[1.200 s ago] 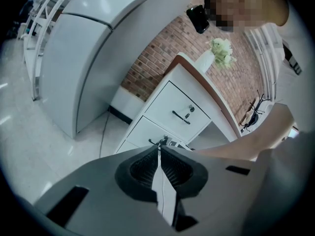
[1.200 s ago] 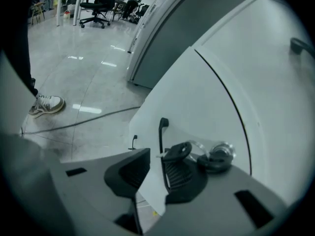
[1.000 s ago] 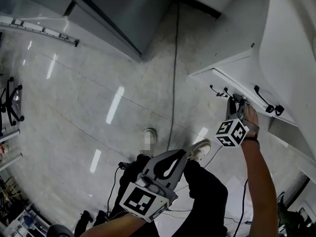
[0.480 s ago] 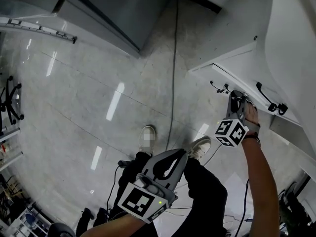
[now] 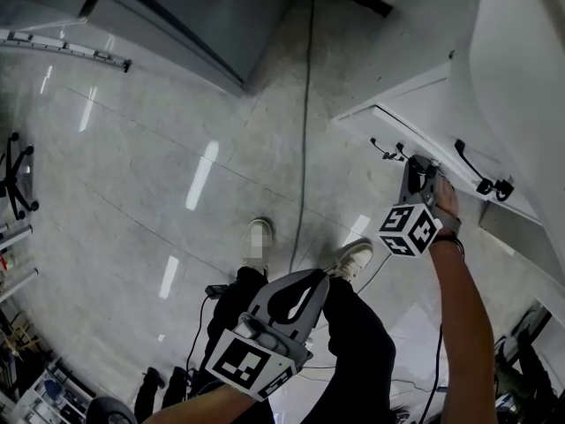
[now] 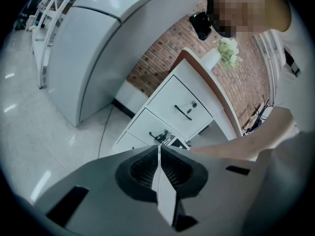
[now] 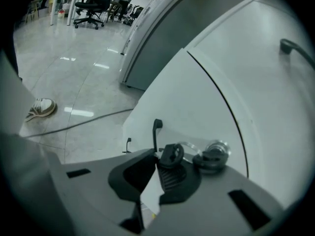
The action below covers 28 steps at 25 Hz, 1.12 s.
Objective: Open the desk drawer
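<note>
While the left claw (image 5: 320,276) hangs low over the person's legs, its jaws pressed together on nothing, the right claw (image 7: 156,157) has just been closing. It now stands narrow, pinching the near end of the black handle (image 7: 156,131) on the middle drawer (image 7: 182,97). The bar rises from between the pads, so this looks like a true hold, not a miss. A key (image 7: 171,155) hangs in the lock (image 7: 212,155) just right of the jaw tips, near the claw but, as far as I can tell, not caught in it.

From the head view the right claw sits at the same spot as a second ago; only its jaws have changed. The drawer is at the right of the scene, in a white drawer unit (image 6: 162,100), and its front looks flush with the drawers above and below, so it is not yet open.

I judge the reach done and the grasp made. What remains is the pull, straight back toward the person. Held at one end, the handle could slip or twist, and a turned lock would stop the drawer.
</note>
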Tool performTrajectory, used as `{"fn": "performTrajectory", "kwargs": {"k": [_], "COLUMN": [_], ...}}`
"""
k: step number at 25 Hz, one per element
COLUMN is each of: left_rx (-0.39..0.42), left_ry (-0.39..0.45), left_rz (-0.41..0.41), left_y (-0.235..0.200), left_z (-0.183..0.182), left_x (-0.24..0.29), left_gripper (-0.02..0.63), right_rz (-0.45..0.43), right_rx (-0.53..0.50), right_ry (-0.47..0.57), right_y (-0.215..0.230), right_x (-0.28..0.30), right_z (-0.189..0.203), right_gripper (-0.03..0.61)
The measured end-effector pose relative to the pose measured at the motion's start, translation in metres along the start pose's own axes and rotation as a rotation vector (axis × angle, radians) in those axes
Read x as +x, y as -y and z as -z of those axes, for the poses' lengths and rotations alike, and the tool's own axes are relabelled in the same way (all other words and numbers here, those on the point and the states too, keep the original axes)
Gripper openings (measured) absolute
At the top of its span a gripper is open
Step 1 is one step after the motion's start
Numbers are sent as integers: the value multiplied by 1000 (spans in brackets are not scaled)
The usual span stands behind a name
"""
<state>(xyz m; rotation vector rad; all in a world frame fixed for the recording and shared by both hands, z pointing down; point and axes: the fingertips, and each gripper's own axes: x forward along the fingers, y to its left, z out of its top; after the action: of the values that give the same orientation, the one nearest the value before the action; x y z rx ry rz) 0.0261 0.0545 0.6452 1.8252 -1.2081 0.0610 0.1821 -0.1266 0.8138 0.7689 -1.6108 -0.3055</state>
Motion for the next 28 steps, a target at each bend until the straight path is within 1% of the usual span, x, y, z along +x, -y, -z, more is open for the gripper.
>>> {"fn": "performTrajectory", "kwargs": {"k": [6, 13, 16, 20, 28], "left_rx": [-6, 6, -6, 0, 0], "left_ry": [-4, 20, 10, 8, -4], "left_rz": [-9, 5, -2, 0, 4], "left_y": [1, 12, 11, 12, 17], "left_z": [7, 6, 8, 8, 12], "left_x": [-8, -11, -14, -14, -11], "left_gripper": [21, 21, 21, 21, 21], "right_rz": [-39, -37, -34, -27, -36], "right_rx": [3, 20, 13, -3, 26], "right_ry": [6, 10, 22, 42, 44], "right_y": [-4, -8, -16, -28, -51], "right_x": [-4, -6, -14, -25, -42], "right_z": [-2, -4, -3, -1, -2], "right_gripper": [26, 27, 28, 28, 28]}}
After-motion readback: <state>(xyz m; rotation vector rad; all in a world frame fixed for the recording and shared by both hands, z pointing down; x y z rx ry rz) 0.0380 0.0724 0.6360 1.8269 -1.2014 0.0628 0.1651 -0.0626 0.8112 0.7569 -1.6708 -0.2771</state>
